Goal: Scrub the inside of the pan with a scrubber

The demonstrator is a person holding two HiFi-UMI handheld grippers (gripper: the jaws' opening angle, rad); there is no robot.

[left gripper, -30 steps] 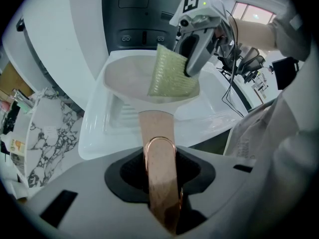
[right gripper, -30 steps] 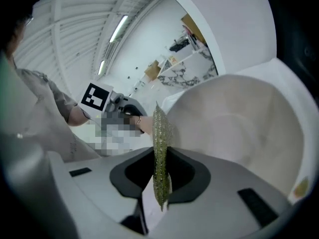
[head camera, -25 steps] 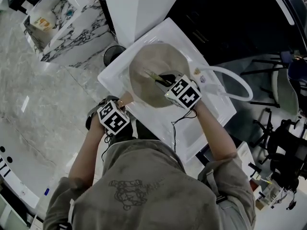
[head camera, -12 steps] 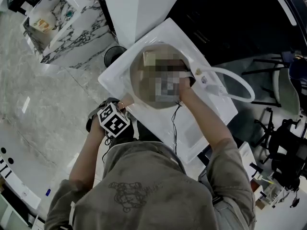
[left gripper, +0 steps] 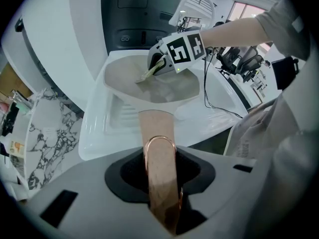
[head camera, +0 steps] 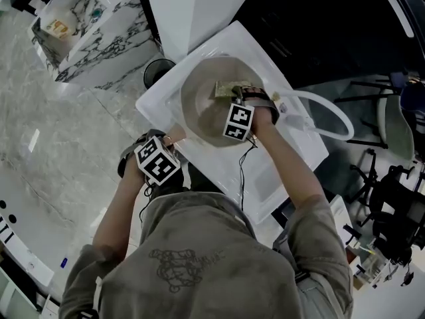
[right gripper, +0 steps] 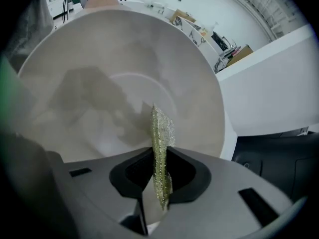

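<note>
The left gripper (left gripper: 160, 179) is clamped on the handle (left gripper: 156, 126), steadying the pan (left gripper: 167, 86) in the sink (head camera: 269, 181), with the handle jutting over the near edge. The right gripper (right gripper: 159, 183) pinches the thin scrubber (right gripper: 161, 131) by one edge, inside the pan. Hard pressing may fold the scrubber or pull it free, and sideways force could twist the handle loose.

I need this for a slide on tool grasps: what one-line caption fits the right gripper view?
Right gripper, jaws shut on a thin glittery scrubber, aimed into the pale pan.
</note>
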